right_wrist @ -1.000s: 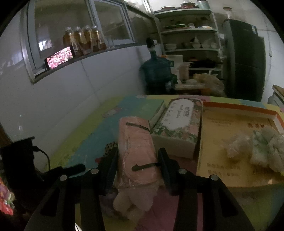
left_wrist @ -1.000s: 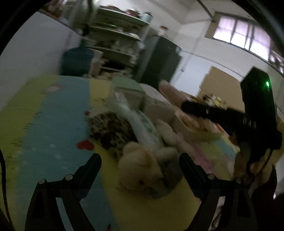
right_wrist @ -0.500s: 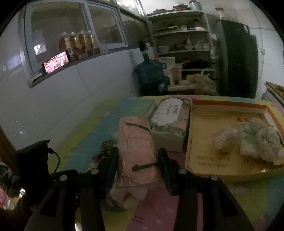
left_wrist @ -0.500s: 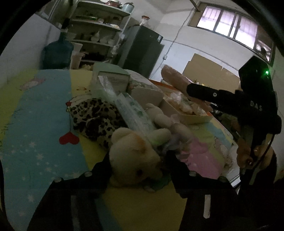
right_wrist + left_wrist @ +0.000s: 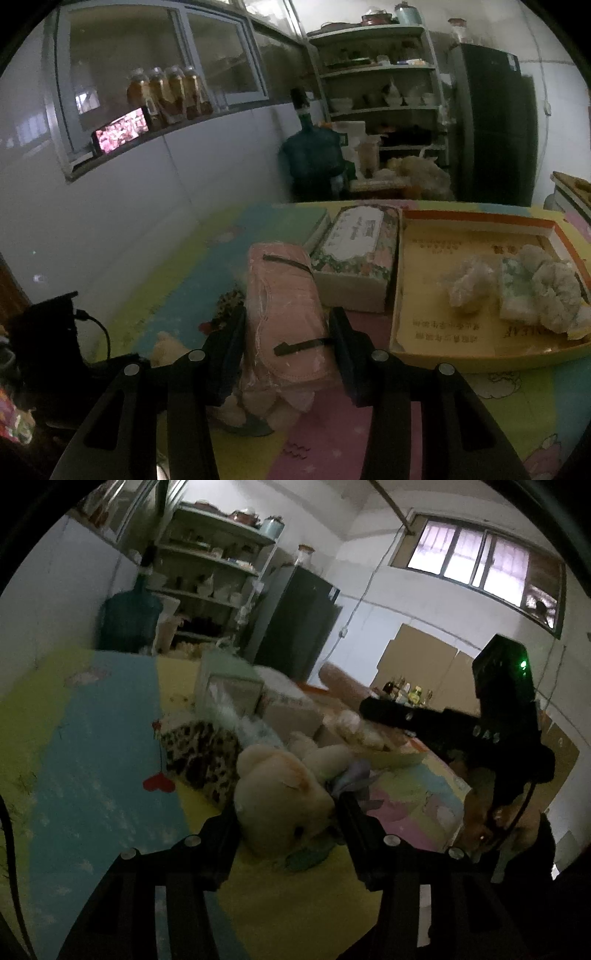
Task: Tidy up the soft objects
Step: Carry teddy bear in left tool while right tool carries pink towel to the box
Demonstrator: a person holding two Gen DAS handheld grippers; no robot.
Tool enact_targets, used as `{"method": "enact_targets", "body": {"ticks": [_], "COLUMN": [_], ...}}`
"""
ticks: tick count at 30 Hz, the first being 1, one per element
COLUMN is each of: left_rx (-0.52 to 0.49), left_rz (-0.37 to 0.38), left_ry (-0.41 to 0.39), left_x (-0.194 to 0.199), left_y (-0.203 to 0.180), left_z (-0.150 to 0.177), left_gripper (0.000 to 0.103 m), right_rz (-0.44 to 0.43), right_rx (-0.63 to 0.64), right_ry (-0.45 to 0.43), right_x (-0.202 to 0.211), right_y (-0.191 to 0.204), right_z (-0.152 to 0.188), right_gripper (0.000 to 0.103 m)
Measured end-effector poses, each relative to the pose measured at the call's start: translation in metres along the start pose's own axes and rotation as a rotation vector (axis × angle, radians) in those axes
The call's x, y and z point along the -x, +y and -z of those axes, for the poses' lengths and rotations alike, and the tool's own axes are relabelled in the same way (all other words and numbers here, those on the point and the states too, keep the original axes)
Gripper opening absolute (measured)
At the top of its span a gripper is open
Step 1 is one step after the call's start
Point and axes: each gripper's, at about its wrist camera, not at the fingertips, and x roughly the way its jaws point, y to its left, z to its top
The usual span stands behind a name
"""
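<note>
My left gripper (image 5: pixel 286 814) is shut on the head of a cream teddy bear (image 5: pixel 280 790) that lies on the colourful play mat (image 5: pixel 92 775). A leopard-print cloth (image 5: pixel 201 755) and a clear plastic pack (image 5: pixel 251 731) lie just behind the bear. My right gripper (image 5: pixel 288 328) is shut on a pink pack of soft cloth (image 5: pixel 284 306) and holds it above the mat, left of the yellow cardboard tray (image 5: pixel 424 347). The tray holds white fluffy pieces (image 5: pixel 469 286) and a green-patterned pack (image 5: pixel 517 291). The right gripper also shows in the left wrist view (image 5: pixel 373 707).
A floral tissue box (image 5: pixel 354 254) and a green box (image 5: pixel 299 225) stand left of the tray. A blue water jug (image 5: pixel 314 155), shelves (image 5: pixel 376 85) and a dark fridge (image 5: pixel 495 125) are behind the mat. A white wall (image 5: pixel 147 206) borders the left.
My left gripper moved forward and closed on the teddy bear's head. My right gripper kept its hold on the pink pack and drifted slightly toward the tray.
</note>
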Motion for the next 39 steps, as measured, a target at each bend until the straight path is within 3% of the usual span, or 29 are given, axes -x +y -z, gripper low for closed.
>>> {"method": "enact_targets", "body": {"ticks": [14,39], "left_rx": [-0.060,-0.088], "left_rz": [-0.018,-0.025], "left_ry": [-0.068,-0.050], "left_x": [0.001,-0.084], "left_y": [-0.043,-0.112], "left_z": [-0.035,-0.084], "left_gripper": [0.052,0.052], "right_rz": [0.059,0.177], "right_rx": [-0.030,-0.143], "right_ry": [-0.103,-0.210], "right_x": [0.044,0.098], "right_y": [-0.020,-0.119], "right_z": [-0.004,-0.005], "right_gripper": [0.047,0.047]}}
